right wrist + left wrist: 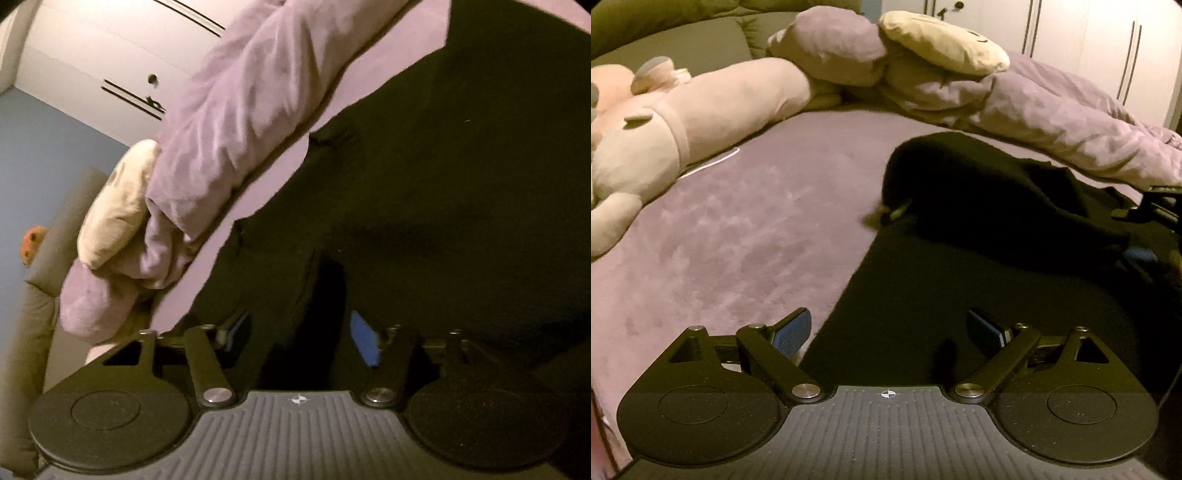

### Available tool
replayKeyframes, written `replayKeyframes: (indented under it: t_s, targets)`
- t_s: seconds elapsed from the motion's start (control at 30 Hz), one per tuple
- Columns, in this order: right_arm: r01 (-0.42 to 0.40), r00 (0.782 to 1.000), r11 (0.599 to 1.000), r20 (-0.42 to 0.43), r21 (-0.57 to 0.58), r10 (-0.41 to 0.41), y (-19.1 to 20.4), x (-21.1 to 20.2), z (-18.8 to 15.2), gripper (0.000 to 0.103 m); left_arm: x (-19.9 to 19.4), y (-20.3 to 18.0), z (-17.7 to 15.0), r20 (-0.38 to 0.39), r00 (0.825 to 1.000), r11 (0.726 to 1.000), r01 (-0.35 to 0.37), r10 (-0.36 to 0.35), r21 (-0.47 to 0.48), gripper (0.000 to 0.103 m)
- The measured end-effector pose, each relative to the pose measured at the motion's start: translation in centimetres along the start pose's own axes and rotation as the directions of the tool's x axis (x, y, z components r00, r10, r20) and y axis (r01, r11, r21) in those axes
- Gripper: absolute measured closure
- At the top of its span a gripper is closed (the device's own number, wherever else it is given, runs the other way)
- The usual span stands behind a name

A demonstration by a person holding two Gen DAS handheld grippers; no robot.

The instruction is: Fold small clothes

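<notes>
A black garment (979, 221) lies spread on the purple bed sheet (738, 221), with part of it folded over in a hump at the far side. My left gripper (889, 321) is open and hovers over the garment's near left edge, with nothing between its blue pads (790, 332). In the right wrist view the same black garment (443, 184) fills most of the picture. My right gripper (300, 321) stands partly open low over it. A raised dark fold of the cloth runs between its pads (364, 339), and both blue faces show bare.
A long pink plush toy (701, 107) lies at the far left of the bed. A bunched purple duvet (1052, 110) and a cream pillow (942, 40) line the far side. White wardrobe doors (1089, 44) stand behind.
</notes>
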State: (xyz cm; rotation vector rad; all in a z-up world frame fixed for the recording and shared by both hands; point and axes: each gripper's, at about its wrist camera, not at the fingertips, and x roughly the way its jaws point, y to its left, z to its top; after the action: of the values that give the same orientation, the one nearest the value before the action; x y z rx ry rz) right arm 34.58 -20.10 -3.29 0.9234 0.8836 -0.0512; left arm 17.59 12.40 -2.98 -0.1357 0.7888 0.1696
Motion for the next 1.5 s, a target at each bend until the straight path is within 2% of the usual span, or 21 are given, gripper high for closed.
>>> replayKeyframes:
  t_s: [0.07, 0.13, 0.2, 0.3, 0.4, 0.57, 0.8, 0.93, 1.03, 1.1, 1.2, 1.27, 1.33, 1.4, 1.47, 1.5]
  targets:
    - [0.009, 0.999, 1.000, -0.039, -0.005, -0.009, 0.9, 0.8, 0.3, 0.092, 0.5, -0.3, 0.0, -0.007, 1.000, 1.000, -0.002, 0.002, 0.013, 0.008]
    - [0.026, 1.000, 0.993, 0.000, -0.115, -0.026, 2.4, 0.0, 0.4, 0.094, 0.7, -0.6, 0.0, -0.008, 1.000, 1.000, -0.006, 0.006, 0.017, 0.008]
    - [0.051, 0.997, 0.957, 0.070, -0.285, -0.032, 5.1, -1.3, 0.2, 0.094, 0.8, -0.8, 0.2, -0.009, 1.000, 1.000, -0.009, 0.009, 0.011, 0.008]
    - [0.049, 0.989, 0.904, 0.148, -0.426, 0.016, 8.3, -3.7, 0.0, 0.094, 1.4, -0.9, 0.7, -0.025, 1.000, 1.000, -0.017, 0.016, -0.021, 0.008]
    - [0.052, 0.976, 0.860, 0.209, -0.507, 0.064, 10.4, -6.2, 0.1, 0.095, 1.9, -1.2, 1.4, -0.038, 0.999, 0.999, -0.019, 0.018, -0.039, 0.008]
    - [0.095, 0.944, 0.832, 0.314, -0.547, 0.099, 10.7, -10.1, 1.1, 0.095, 1.9, -1.7, 1.8, -0.047, 0.999, 0.999, -0.006, 0.004, -0.036, 0.008]
    - [0.213, 0.925, 0.839, 0.379, -0.501, -0.008, 5.7, -11.6, 2.8, 0.095, 1.7, -2.7, 1.0, -0.058, 0.998, 1.000, 0.003, -0.002, 0.010, 0.008]
    - [0.286, 0.930, 0.831, 0.346, -0.477, -0.121, 1.5, -10.0, 2.6, 0.094, 1.6, -3.2, 0.9, -0.060, 0.998, 0.999, 0.000, 0.002, 0.036, 0.008]
    - [0.286, 0.945, 0.865, 0.272, -0.412, -0.183, -1.7, -8.8, 2.8, 0.090, 1.7, -3.6, 0.9, -0.066, 0.998, 0.999, -0.010, 0.013, 0.043, 0.008]
    - [0.280, 0.947, 0.890, 0.252, -0.359, -0.197, -2.9, -8.5, 3.0, 0.086, 1.8, -3.7, 1.0, -0.066, 0.998, 0.999, -0.008, 0.011, 0.047, 0.007]
    - [0.251, 0.952, 0.937, 0.238, -0.243, -0.193, -4.6, -8.6, 3.9, 0.074, 2.0, -3.7, 1.4, -0.064, 0.998, 0.999, -0.009, 0.011, 0.043, 0.007]
    - [0.211, 0.962, 0.968, 0.205, -0.138, -0.180, -6.1, -8.4, 4.9, 0.063, 2.1, -3.6, 1.5, -0.066, 0.998, 0.999, -0.006, 0.008, 0.033, 0.007]
    - [0.180, 0.969, 0.982, 0.181, -0.051, -0.168, -7.6, -8.0, 5.6, 0.063, 2.1, -3.7, 1.5, -0.067, 0.998, 0.999, -0.004, 0.007, 0.035, 0.007]
    - [0.165, 0.972, 0.986, 0.171, -0.017, -0.160, -8.0, -7.8, 5.9, 0.068, 2.0, -3.9, 1.3, -0.066, 0.998, 0.999, -0.004, 0.008, 0.049, 0.007]
    - [0.191, 0.970, 0.981, 0.157, -0.034, -0.183, -7.8, -7.4, 6.3, 0.091, 2.0, -4.1, 1.3, -0.066, 0.998, 0.998, -0.007, 0.011, 0.060, 0.007]
    - [0.207, 0.968, 0.976, 0.155, -0.064, -0.196, -7.3, -7.4, 6.6, 0.092, 2.1, -4.1, 1.3, -0.071, 0.997, 0.998, -0.011, 0.015, 0.063, 0.007]
